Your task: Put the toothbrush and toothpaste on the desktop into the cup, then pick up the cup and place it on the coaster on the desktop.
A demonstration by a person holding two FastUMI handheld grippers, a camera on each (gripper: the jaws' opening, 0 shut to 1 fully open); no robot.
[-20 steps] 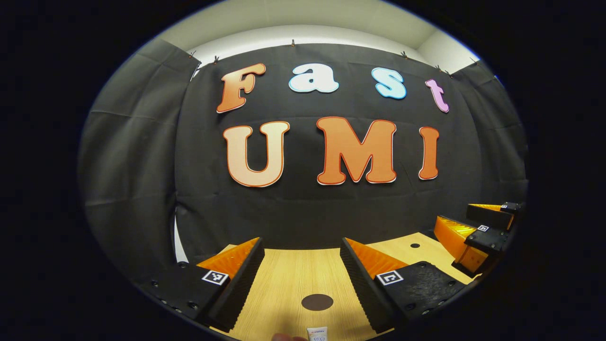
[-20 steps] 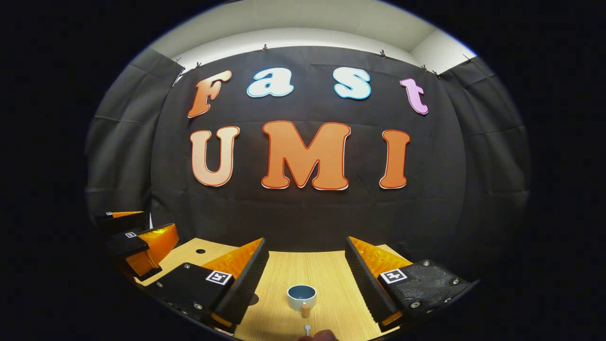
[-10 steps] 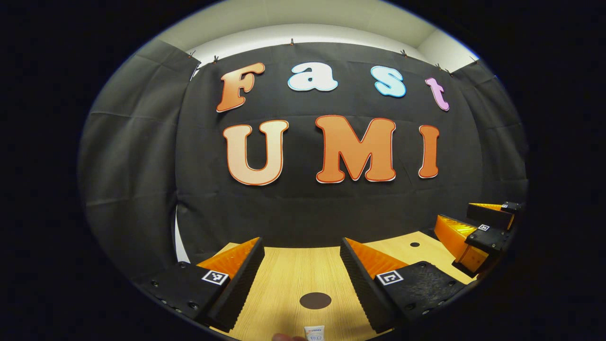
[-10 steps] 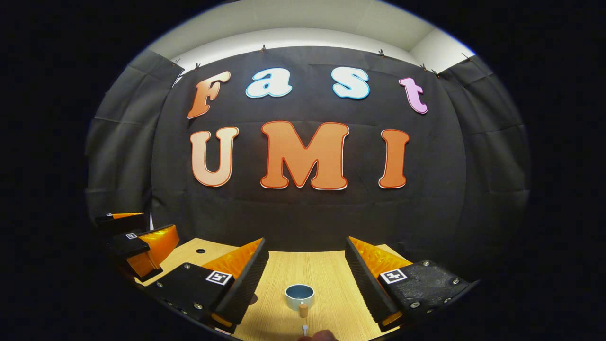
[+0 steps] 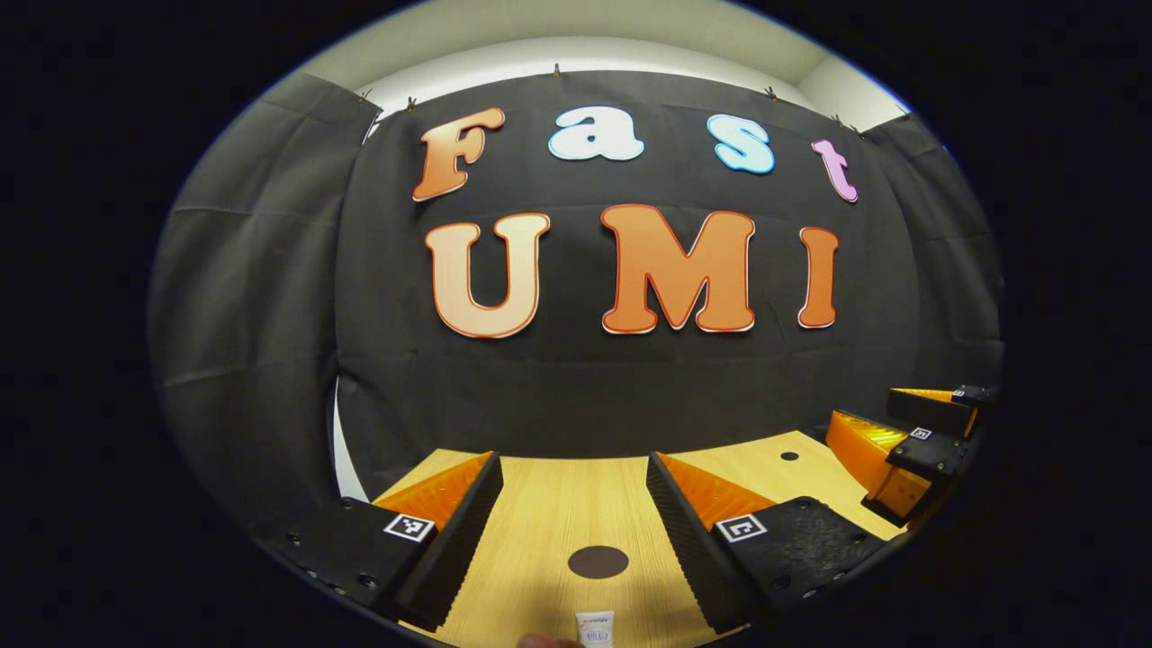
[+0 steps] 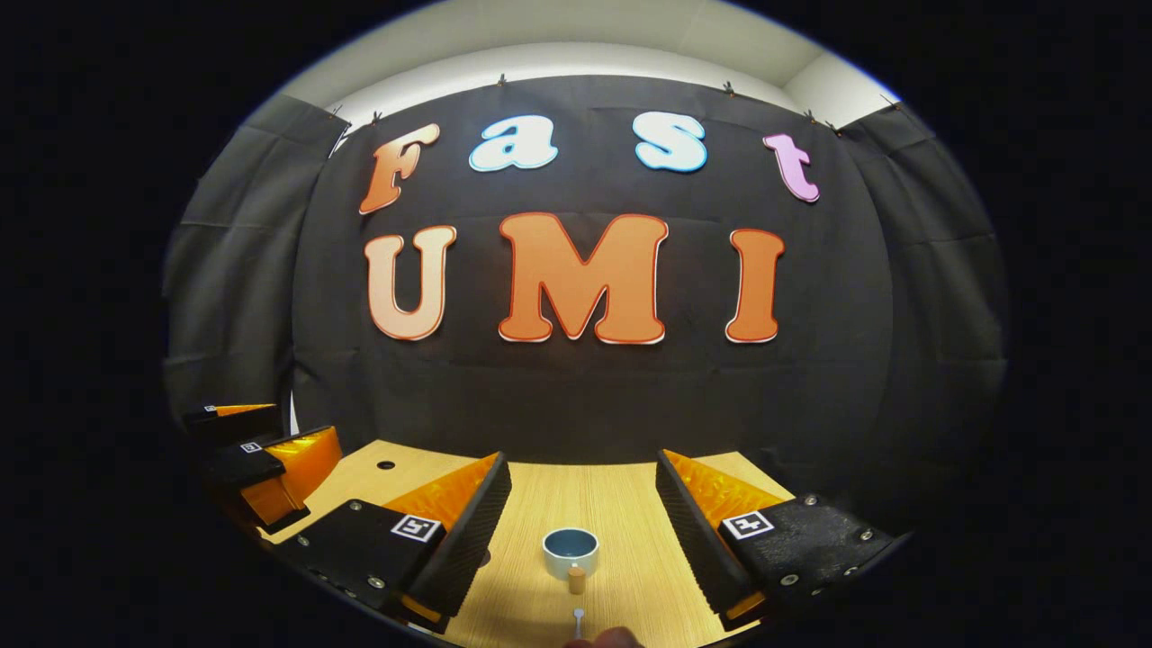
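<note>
In the left gripper view, a dark round coaster (image 5: 598, 562) lies on the wooden desktop (image 5: 549, 513) between my fingers. The end of a white toothpaste tube (image 5: 595, 627) shows just below it. My left gripper (image 5: 571, 463) is open and holds nothing. In the right gripper view, a white cup (image 6: 571, 549) with a blue inside and a wooden handle stands upright between my fingers. A thin white toothbrush tip (image 6: 578, 617) lies nearer the camera. My right gripper (image 6: 582, 459) is open above the desktop (image 6: 621, 513), clear of the cup.
The black cloth wall rises right behind the desk's far edge. A small round hole (image 5: 789, 455) marks the desktop. The right gripper (image 5: 909, 441) hangs at the far right of the left gripper view. The left gripper (image 6: 261, 459) hangs at the far left of the right gripper view.
Both views have tipped slightly downward: the wall sits higher in frame and more desktop shows. The coaster, tube, cup and toothbrush have slid a little up. Both grippers stay open.
</note>
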